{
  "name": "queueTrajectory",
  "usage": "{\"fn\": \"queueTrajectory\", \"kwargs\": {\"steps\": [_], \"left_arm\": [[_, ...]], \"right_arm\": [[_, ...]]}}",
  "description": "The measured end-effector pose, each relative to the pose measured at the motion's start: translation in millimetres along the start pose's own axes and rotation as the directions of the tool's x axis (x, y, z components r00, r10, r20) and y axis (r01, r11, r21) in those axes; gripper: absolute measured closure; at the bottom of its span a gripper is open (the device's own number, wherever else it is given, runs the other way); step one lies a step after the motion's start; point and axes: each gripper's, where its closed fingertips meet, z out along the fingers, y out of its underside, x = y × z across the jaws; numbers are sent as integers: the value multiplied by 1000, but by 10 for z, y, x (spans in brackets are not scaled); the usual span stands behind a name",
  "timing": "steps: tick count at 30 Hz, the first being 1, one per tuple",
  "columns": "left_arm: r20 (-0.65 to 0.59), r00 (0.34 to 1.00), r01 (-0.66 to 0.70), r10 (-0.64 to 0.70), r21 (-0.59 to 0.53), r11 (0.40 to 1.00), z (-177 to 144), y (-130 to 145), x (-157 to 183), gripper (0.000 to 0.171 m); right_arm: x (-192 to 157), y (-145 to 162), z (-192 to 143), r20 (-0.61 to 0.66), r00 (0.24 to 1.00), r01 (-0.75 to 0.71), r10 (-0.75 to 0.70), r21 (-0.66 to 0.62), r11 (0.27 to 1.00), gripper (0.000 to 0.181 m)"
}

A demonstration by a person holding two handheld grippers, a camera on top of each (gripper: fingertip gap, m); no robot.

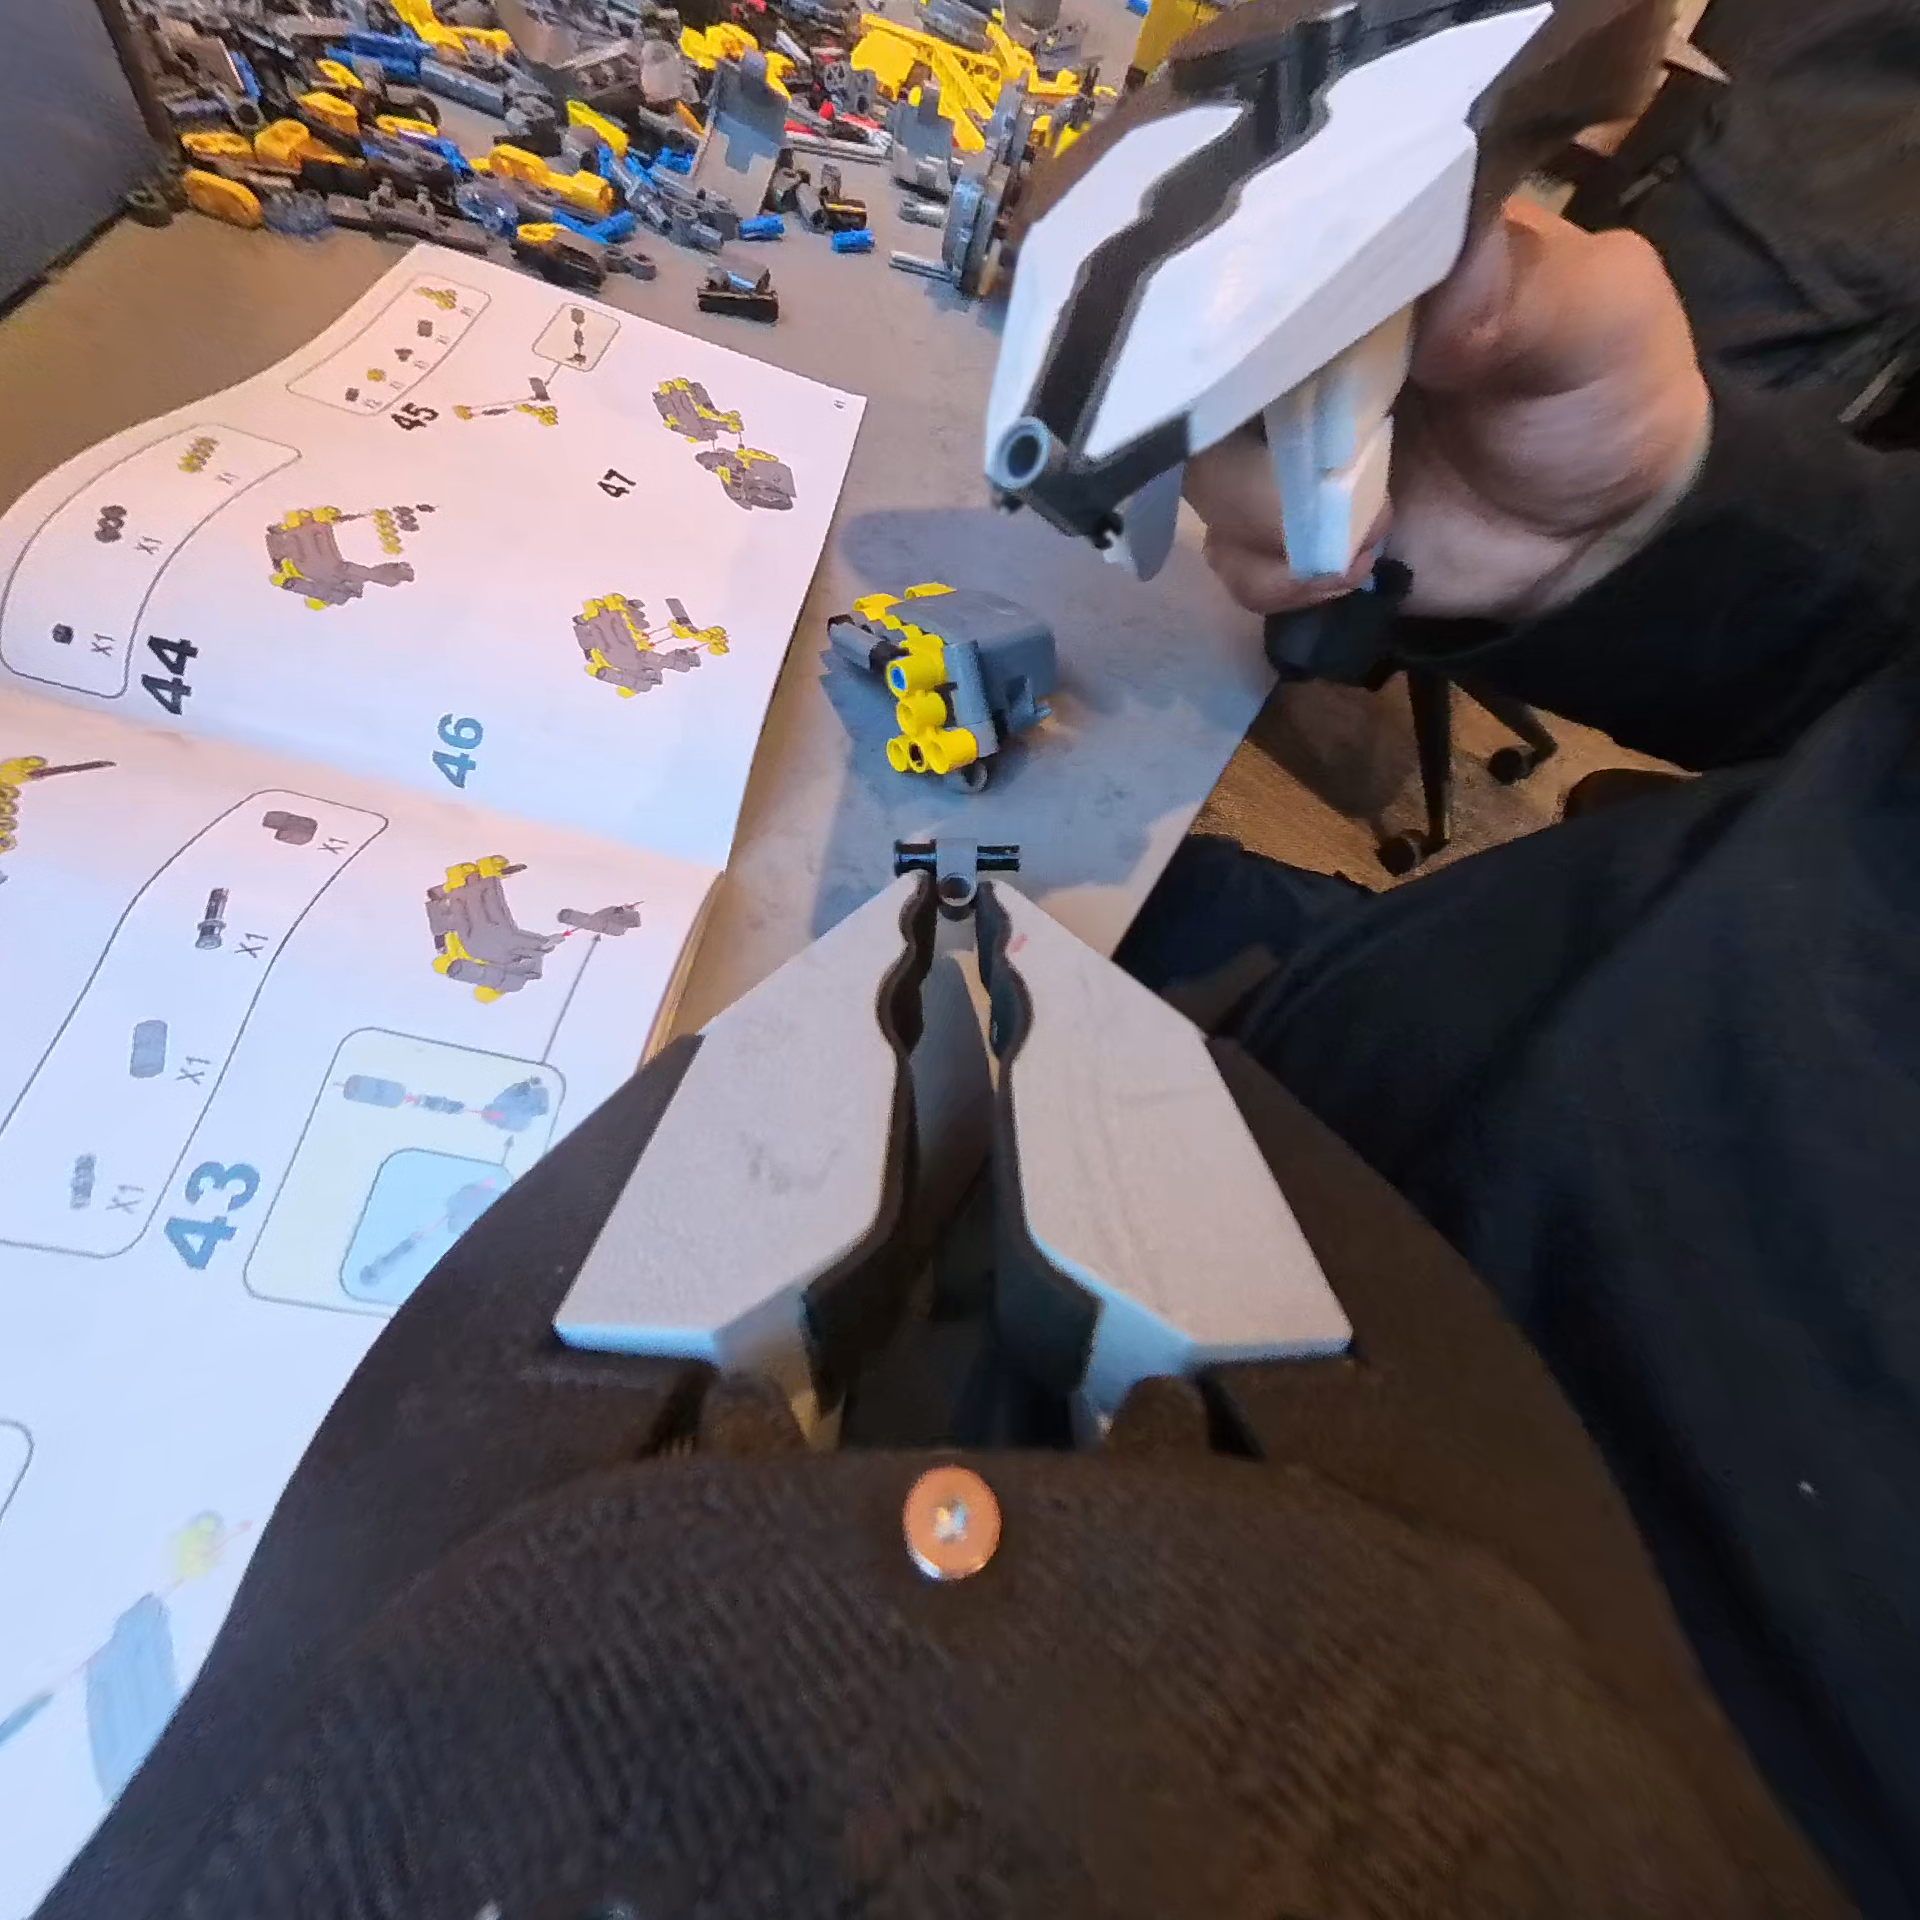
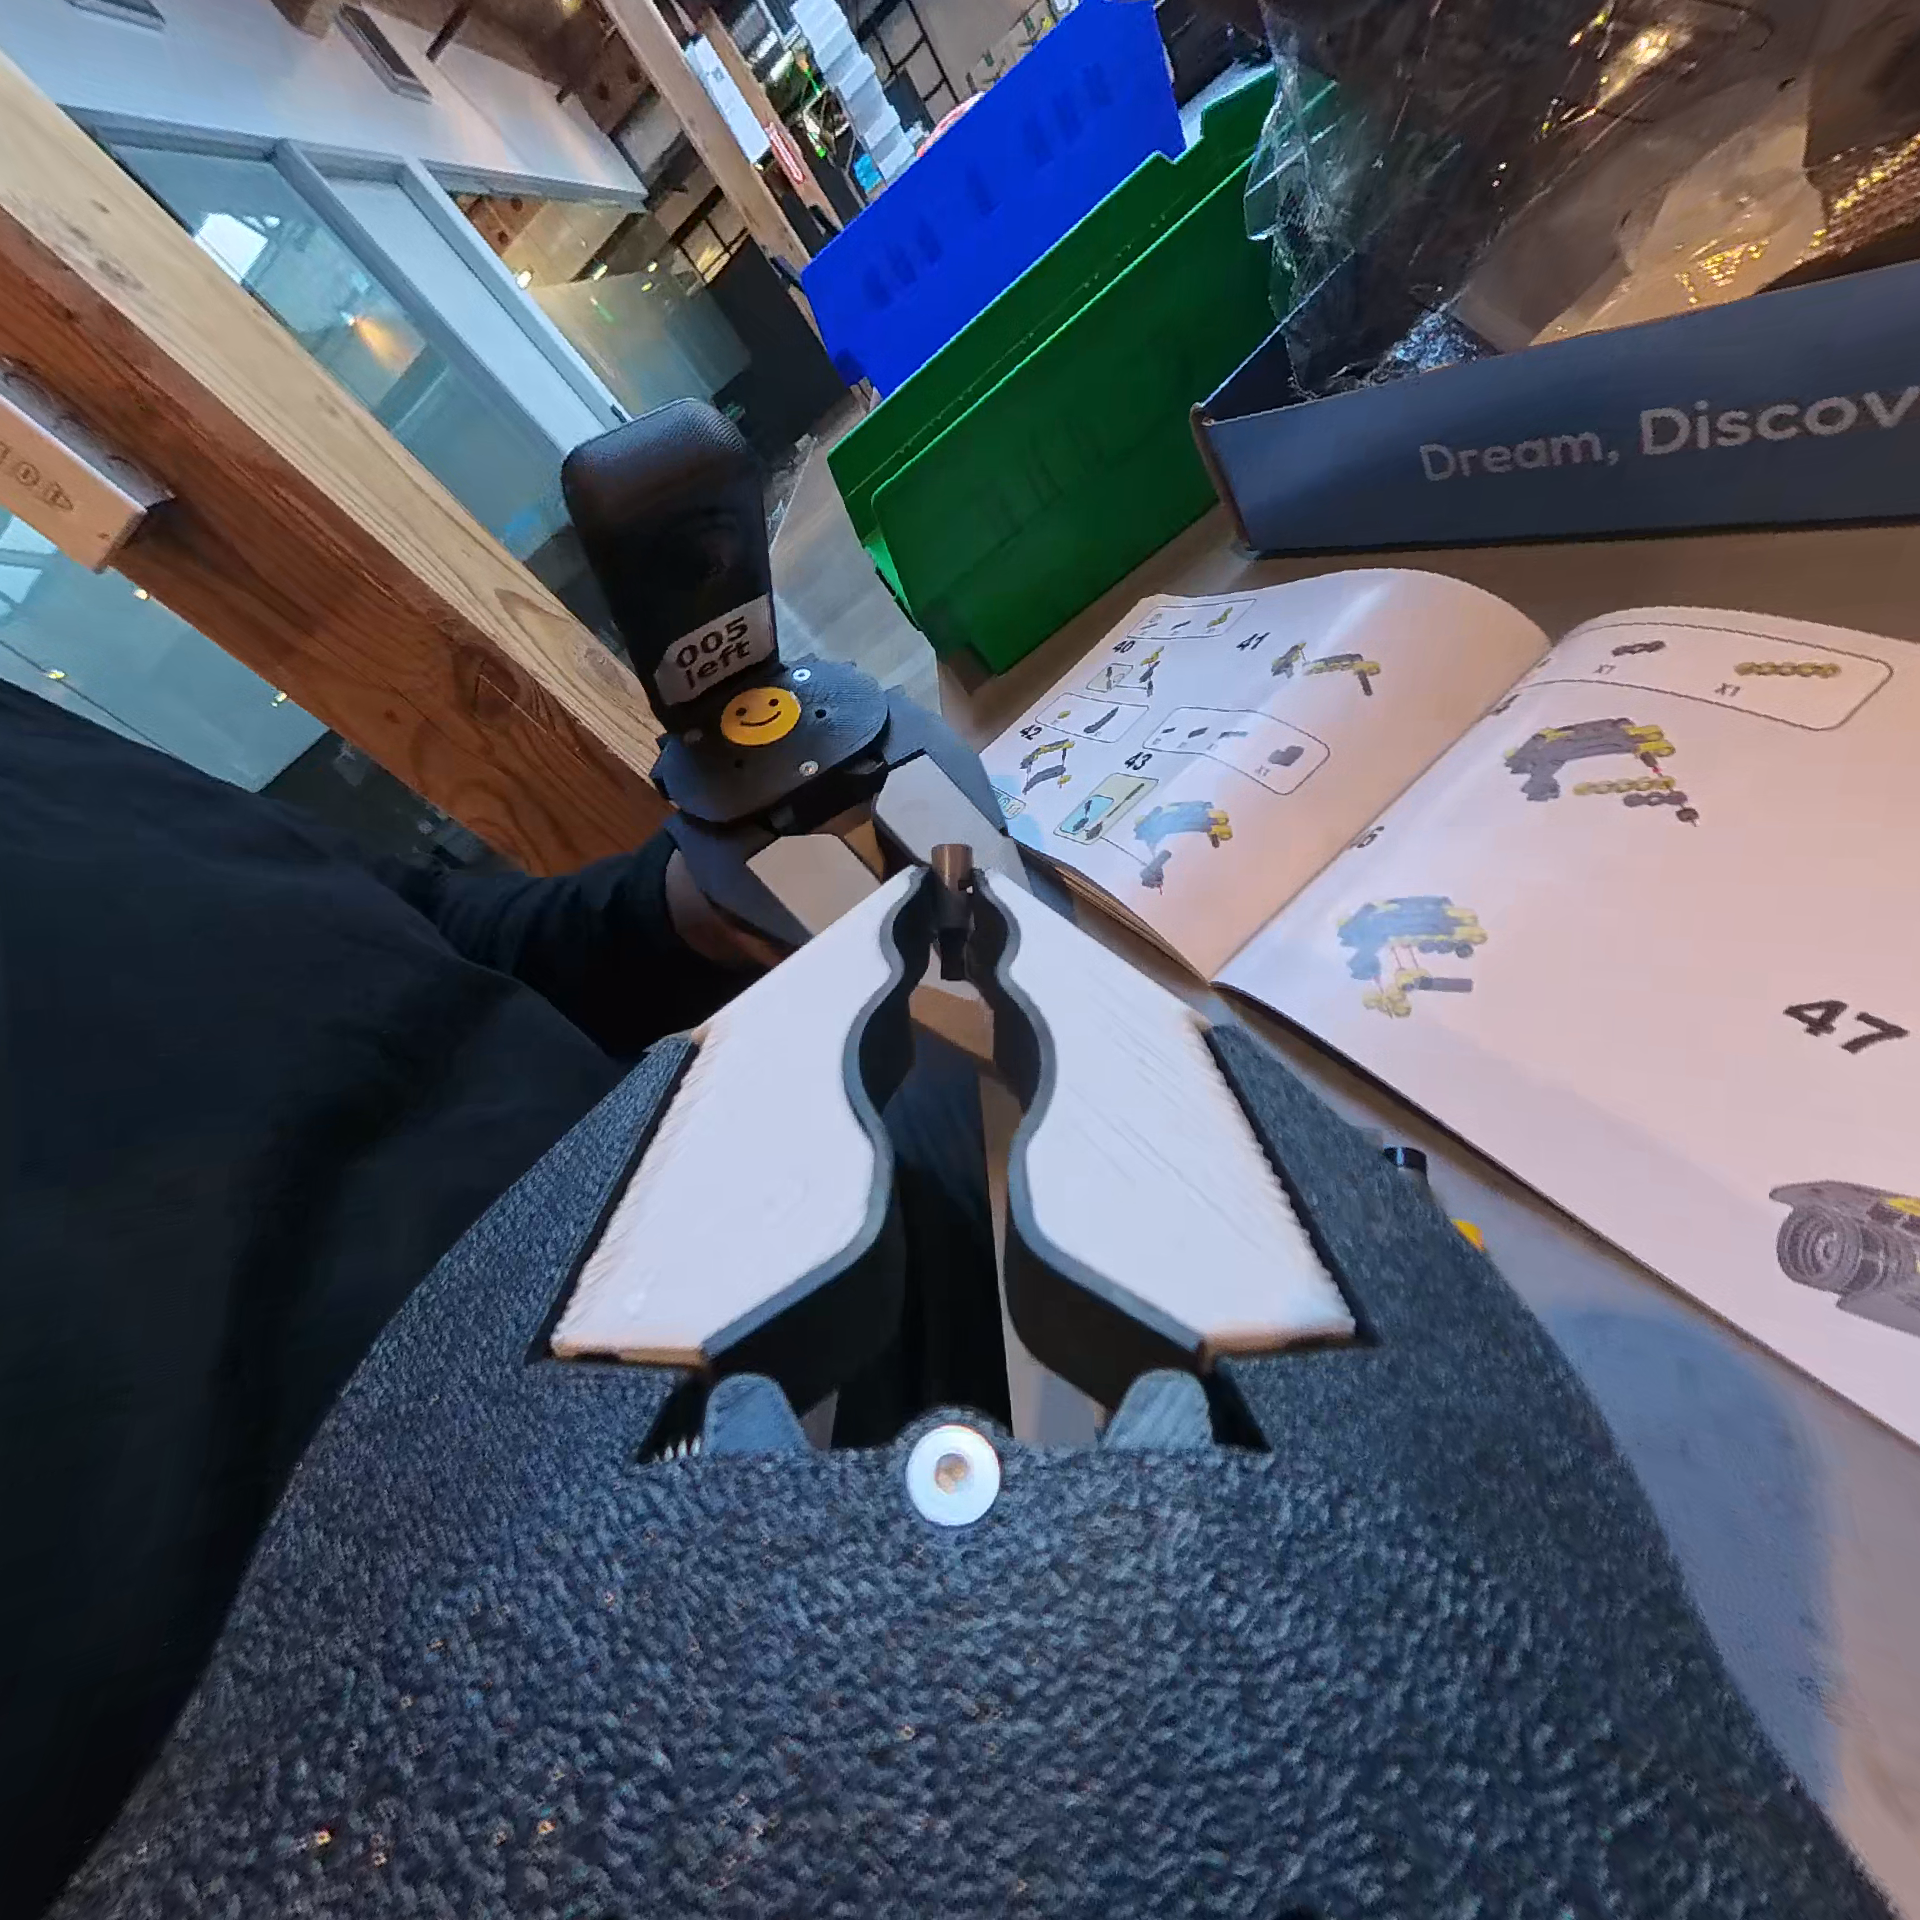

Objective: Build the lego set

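The table [image 1: 935, 343] carries an open instruction booklet [image 1: 436, 623], a heap of loose yellow, blue and grey parts [image 1: 582, 135] at its far side, and a small grey and yellow assembly [image 1: 940, 681] near the front edge, just past the booklet. The left hand-held gripper [image 1: 954, 883] hangs over that front edge with its fingers nearly closed, pinching a small grey connector with black pins [image 1: 956, 860] right at the tips. The right hand-held gripper [image 1: 1023, 457], held by a hand [image 1: 1538, 436] above the assembly, is likewise nearly closed on a short dark tube piece [image 2: 951, 883], again only by the tips. Both holds look shallow, so a slight twist or a loosened squeeze could likely let either piece pivot or pop out; the connector sits so near the edge that it could drop onto the lap or floor below, and the tube could fall onto the assembly and knock it
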Motion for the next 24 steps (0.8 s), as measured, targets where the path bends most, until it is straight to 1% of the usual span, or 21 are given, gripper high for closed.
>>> {"fn": "queueTrajectory", "kwargs": {"steps": [3, 5, 10, 12, 17, 24], "left_arm": [[13, 1000, -13, 13, -9, 1000, 4, 5, -10, 165], [37, 998, -43, 44, -25, 999, 11, 20, -11, 165], [113, 972, -191, 206, -129, 973, 62, 101, -6, 166], [123, 961, -225, 246, -162, 961, 90, 121, 4, 166], [115, 969, -203, 221, -148, 968, 115, 97, 18, 166], [103, 978, -167, 180, -120, 979, 98, 80, 27, 162]], "right_arm": [[3, -11, -15, 4, 1000, -2, 2, 8, 1000, 174], [10, -18, -26, 4, 1000, -2, 2, 14, 1000, 174], [31, -6, -42, 0, 1000, -2, 2, 20, 1000, 174], [37, 2, -43, -3, 1000, 2, -2, 22, 1000, 174], [39, 1, -62, -6, 1000, 6, -5, 34, 999, 174], [40, 1, -88, 0, 1000, -4, 4, 41, 999, 174]]}}
